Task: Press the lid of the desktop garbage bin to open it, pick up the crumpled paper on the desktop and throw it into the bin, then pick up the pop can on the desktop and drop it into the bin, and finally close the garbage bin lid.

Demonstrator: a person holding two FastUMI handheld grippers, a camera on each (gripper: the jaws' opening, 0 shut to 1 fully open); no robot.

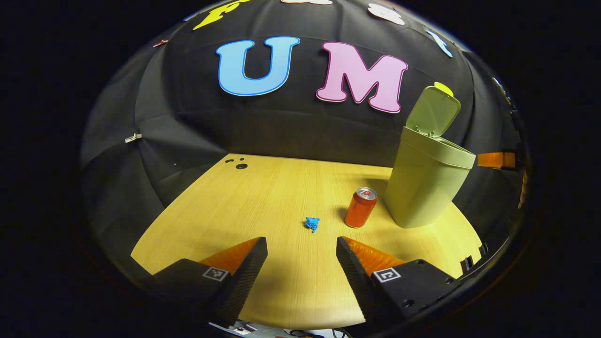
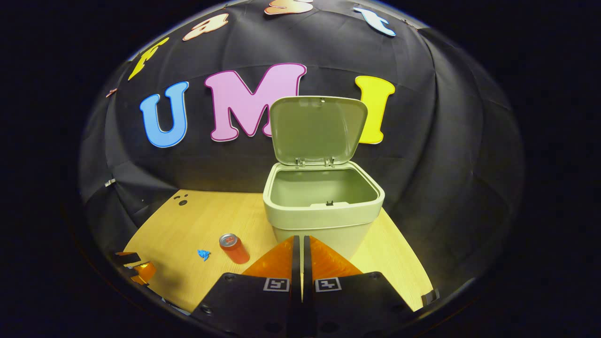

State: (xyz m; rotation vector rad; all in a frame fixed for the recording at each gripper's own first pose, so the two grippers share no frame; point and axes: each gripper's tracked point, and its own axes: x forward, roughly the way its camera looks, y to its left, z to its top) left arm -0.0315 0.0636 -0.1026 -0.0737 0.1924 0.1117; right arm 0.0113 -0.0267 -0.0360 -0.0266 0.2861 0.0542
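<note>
In the left gripper view, the left gripper point(image 1: 301, 253) is hovering wide open and empty over the pale wooden table point(image 1: 263, 197). Ahead are lying the small blue crumpled paper point(image 1: 312, 224), then the upright orange pop can point(image 1: 360, 207), standing beside the pale green plastic bin point(image 1: 425, 188) with its lid point(image 1: 433, 111) raised. In the right gripper view, the right gripper point(image 2: 300, 249) is sitting closed on nothing before the bin.

Bare light wooden tabletop point(image 1: 263, 197) across the near and left stretch, open to passage; small blue crumpled paper point(image 1: 312, 224) alone near centre, gaps all round; upright orange pop can point(image 1: 360, 207) just right of it, near the tall pale green plastic bin point(image 1: 429, 185) at far right; raised lid point(image 2: 318, 129) leaving the mouth unobstructed from above.
</note>
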